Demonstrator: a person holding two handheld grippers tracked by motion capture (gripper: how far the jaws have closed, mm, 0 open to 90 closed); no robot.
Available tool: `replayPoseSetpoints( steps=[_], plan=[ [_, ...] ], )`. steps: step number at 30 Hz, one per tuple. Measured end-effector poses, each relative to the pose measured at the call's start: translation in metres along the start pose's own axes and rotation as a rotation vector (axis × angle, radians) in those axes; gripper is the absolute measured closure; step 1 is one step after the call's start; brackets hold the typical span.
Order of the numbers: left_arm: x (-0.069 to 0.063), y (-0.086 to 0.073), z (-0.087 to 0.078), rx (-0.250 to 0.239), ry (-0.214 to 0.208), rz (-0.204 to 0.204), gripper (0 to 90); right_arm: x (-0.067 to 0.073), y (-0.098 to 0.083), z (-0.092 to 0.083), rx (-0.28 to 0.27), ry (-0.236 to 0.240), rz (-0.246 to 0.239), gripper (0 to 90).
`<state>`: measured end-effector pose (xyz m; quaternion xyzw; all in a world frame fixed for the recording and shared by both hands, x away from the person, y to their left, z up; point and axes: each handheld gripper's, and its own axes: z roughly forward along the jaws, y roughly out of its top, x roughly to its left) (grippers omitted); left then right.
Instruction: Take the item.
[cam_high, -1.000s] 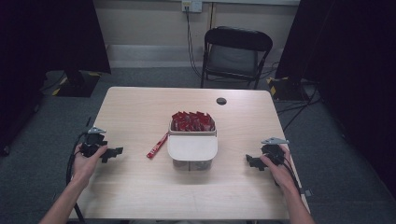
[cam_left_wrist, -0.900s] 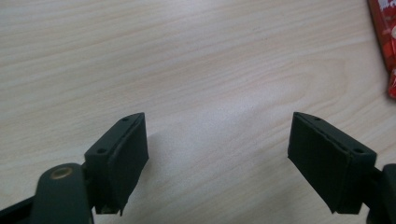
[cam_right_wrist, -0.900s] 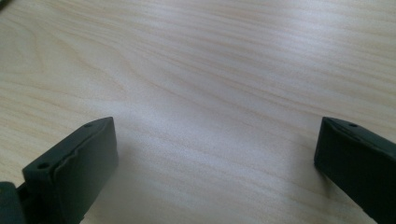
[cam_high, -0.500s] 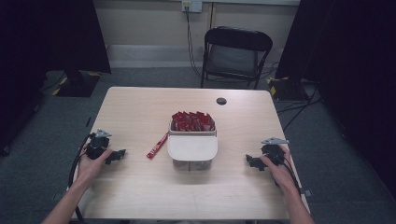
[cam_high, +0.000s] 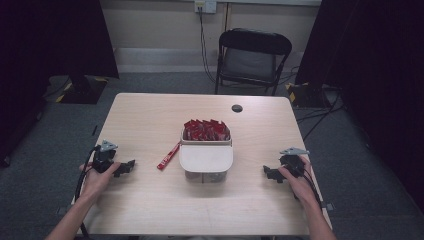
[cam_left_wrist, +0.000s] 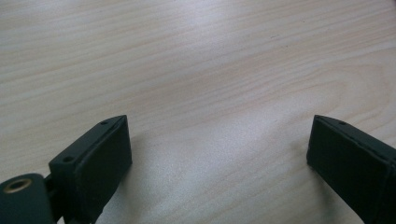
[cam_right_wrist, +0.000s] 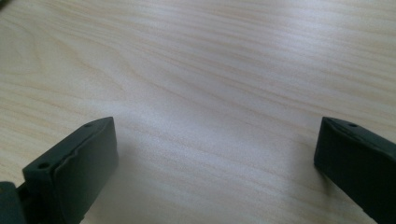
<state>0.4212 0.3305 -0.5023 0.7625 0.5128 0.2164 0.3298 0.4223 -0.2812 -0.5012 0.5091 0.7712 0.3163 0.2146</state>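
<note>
The left gripper (cam_high: 125, 168) lies low over the table (cam_high: 150, 120), well to the left of the white container (cam_high: 206, 159); its jaws have just been opening and now stand wide apart with nothing but bare wood between them. The right gripper (cam_high: 268, 173) rests well to the right of the container, jaws likewise spread wide over bare wood. One loose red packet (cam_high: 169, 155) lies flat on the table just left of the container, apart from it and nearer the left gripper than the right.

The container sits at the table's middle, its back half packed with upright red packets (cam_high: 206, 130), too many and too small to count, while its front half is covered by what seems to be a white lid.

The table is one pale, wood-grained rectangle. One small dark round thing (cam_high: 237, 108) lies beyond the container near the far edge. Behind the table stands one black folding chair (cam_high: 252, 57) on grey carpet, against a light wall with one outlet and cables; dark curtains hang either side.
</note>
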Motion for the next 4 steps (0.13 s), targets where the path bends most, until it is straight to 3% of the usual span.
replayPoseSetpoints(
  steps=[4],
  plan=[
    [-0.0004, 0.0, -0.0002, 0.002, 0.002, -0.004, 5.9, -0.0001, 0.0, 0.0, 0.0, 0.001, 0.0, 0.0]
  ],
)
